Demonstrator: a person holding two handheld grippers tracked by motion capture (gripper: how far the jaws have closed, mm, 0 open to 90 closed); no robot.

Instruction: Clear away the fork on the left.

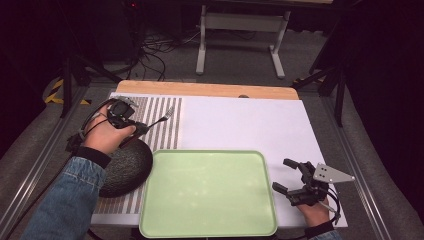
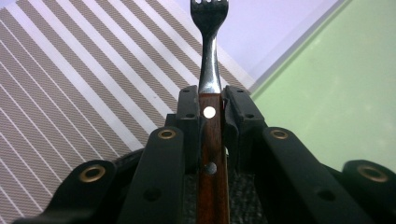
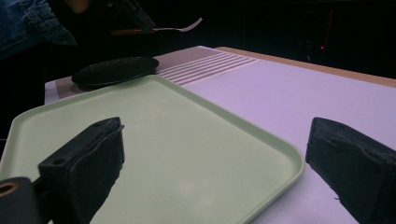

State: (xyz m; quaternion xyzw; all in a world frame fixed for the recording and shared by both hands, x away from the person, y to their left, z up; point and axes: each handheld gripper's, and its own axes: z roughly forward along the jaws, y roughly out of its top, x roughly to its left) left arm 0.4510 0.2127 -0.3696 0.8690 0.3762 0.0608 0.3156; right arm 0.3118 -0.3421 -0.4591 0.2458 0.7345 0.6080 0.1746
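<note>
Nearest the person, a pale green tray (image 1: 207, 192) lay on the white table cover (image 1: 250, 125), its flat bed bare and its rim raised all round. The right gripper (image 1: 286, 176) rested just beside the tray's right edge, its 2 jaws spread wide with nothing between them. To the tray's left, a dark, speckled plate (image 1: 125, 167) sat on a striped brown-and-white placemat (image 1: 162, 122), touching or nearly touching the tray's left rim; the person's denim sleeve (image 1: 67, 200) crossed over its near side. Above the mat, the left gripper (image 1: 137, 127) was clamped on a fork (image 2: 211, 107), held clear of the surface. The fork had a reddish-brown wooden handle with 2 metal rivets and a bright steel neck, and its tines pointed away from the hand toward the far part of the mat. In the left gripper view the handle ran straight between the 2 jaws, pressed on both sides. Beyond the cover, a strip of bare wood (image 1: 207, 90) marked the table's far edge. Farther off, the room was dark, with grey flooring, loose black cables (image 1: 155, 52) and the white legs of a stand (image 1: 240, 40).
</note>
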